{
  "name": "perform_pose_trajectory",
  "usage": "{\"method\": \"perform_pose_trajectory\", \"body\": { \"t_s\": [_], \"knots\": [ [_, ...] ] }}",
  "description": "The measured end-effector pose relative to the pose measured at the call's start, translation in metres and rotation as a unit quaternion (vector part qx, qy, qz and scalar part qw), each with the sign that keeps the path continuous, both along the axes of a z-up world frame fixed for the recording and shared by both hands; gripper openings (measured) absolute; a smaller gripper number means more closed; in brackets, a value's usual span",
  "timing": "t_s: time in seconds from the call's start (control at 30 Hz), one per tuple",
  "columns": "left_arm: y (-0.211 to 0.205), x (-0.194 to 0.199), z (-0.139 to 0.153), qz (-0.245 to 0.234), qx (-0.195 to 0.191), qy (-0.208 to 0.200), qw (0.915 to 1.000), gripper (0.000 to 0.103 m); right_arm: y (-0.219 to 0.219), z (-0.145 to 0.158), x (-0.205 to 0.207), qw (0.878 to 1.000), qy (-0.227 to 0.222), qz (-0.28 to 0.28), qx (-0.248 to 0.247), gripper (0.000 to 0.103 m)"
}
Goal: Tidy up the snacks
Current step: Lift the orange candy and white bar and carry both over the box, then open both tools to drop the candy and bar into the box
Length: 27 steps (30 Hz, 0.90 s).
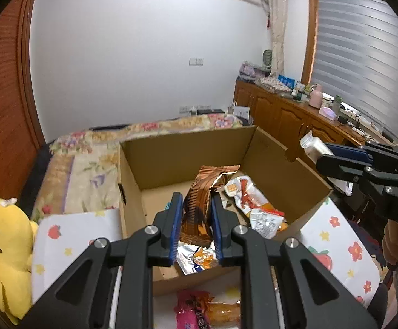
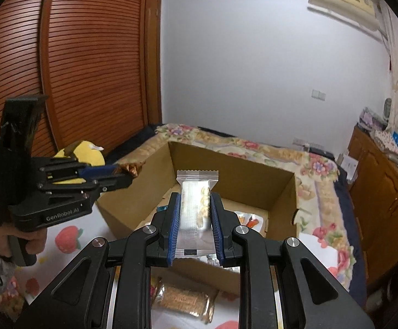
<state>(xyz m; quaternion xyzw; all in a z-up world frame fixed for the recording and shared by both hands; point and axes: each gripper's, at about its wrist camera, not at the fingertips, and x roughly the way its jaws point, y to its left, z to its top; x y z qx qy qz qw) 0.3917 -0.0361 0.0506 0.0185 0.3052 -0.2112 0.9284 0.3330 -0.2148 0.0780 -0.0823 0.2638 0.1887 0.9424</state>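
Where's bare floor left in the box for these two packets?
Bare cardboard shows along the cardboard box's left and back walls, behind the copper packet in the left tongs. The right and near side is crowded with loose wrappers. The right tongs hold a clear packet.

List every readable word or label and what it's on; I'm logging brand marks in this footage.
"GenRobot.AI": on the body of the left gripper, seen from the right wrist.
"DAS": partial lettering on the right gripper, cut off at the frame edge.
Print on the copper-brown snack packet, clear wafer packet and pink packet: too blurred to read.
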Motion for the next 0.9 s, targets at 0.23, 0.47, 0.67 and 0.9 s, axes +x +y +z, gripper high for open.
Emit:
{"method": "perform_pose_trajectory", "body": {
  "t_s": [0.23,0.47,0.67,0.9],
  "knots": [
    [-0.009,0.024,-0.021,0.005,0.013,0.017,0.9998,0.018,-0.006,-0.036,0.04,0.999,0.039,-0.012,-0.008,0.02],
    [-0.018,0.032,-0.03,0.003,0.031,0.024,0.9992,0.018,-0.014,-0.07,0.06,0.997,0.076,-0.026,-0.01,0.02],
    [-0.02,0.033,-0.036,0.005,0.039,0.029,0.9988,0.019,-0.023,-0.078,0.068,0.995,0.089,-0.032,0.0,0.02],
    [-0.017,0.028,-0.038,0.011,0.037,0.029,0.9988,0.05,-0.02,-0.081,0.069,0.995,0.091,-0.042,-0.005,0.025]
  ]
}}
